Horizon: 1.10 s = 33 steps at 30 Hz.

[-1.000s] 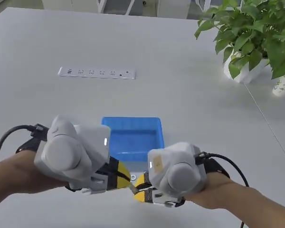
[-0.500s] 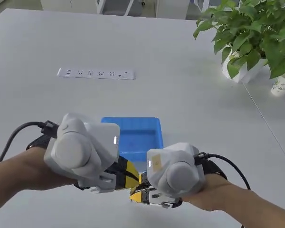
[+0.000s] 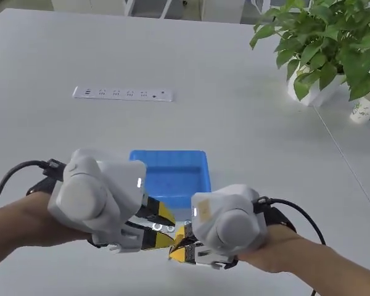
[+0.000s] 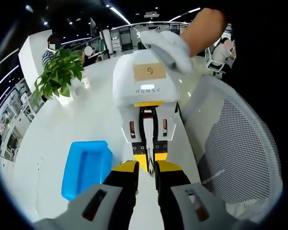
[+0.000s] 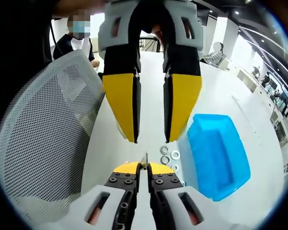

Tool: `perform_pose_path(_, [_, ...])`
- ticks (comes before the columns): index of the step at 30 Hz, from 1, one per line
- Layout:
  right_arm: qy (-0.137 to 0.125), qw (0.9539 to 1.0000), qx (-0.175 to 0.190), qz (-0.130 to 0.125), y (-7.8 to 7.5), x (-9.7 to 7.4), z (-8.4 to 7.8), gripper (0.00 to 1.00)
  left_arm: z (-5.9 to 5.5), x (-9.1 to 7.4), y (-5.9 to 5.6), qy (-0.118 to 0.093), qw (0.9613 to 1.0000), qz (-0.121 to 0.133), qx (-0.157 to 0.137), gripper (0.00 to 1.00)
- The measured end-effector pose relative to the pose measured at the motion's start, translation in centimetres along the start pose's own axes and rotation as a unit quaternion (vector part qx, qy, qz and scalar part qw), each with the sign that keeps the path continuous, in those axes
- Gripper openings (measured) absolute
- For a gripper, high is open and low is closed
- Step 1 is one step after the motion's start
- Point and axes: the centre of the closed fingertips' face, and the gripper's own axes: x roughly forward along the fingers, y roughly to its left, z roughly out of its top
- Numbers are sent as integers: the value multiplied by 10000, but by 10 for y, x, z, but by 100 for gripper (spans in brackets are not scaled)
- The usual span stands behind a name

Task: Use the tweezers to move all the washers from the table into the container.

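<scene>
Right gripper view looks along the right gripper (image 5: 144,167), whose yellow-tipped jaws are pressed almost together on the tweezers (image 5: 145,159); a thin metal point of the tool sticks out past the tips. Facing it from the top of that view is the left gripper (image 5: 151,140), its two yellow pads standing apart with the white table (image 5: 216,91) showing between them and nothing held. The tweezers' point stops just short of that gap. Three washers (image 5: 175,155) lie flat on the table in a tight cluster, outside the blue container (image 5: 197,143) and just beside its near wall, close to the right gripper's tips. A white mesh chair back (image 5: 38,134) curves along the other side of that view. Left gripper view has the same meeting from the other end: its own jaws rise with a gap between them, and the right gripper's tips sit just beyond, nose to nose with them. Head view finds both grippers low at the near side of the table, their tips meeting just in front of the container, with a black cable (image 3: 296,211) running from the right one. Farther back on the table lie a white power strip (image 3: 123,94) and, at the far right, a potted plant (image 3: 324,43).
</scene>
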Motion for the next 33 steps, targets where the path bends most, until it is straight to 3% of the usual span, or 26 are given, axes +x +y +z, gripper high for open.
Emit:
perform_pose_path(6, [13,10000,45,-6,0,-1,-2,8,-21,10,-5,141,9998,-51,-158,20])
perform_pose_path(15, [36,10000,48,-15,1,-2,-4,7,-49,44,-8,258,9991,52,-318,20])
perform_pose_path(21, [25,10000,32,-23,1,-2,-3,7,-54,59,-9,300,9992,100,-247,19])
perform_pose_path(33, [49,10000,24,-29,1,-3,-4,7,-52,72,-8,230,9996,83,-173,12])
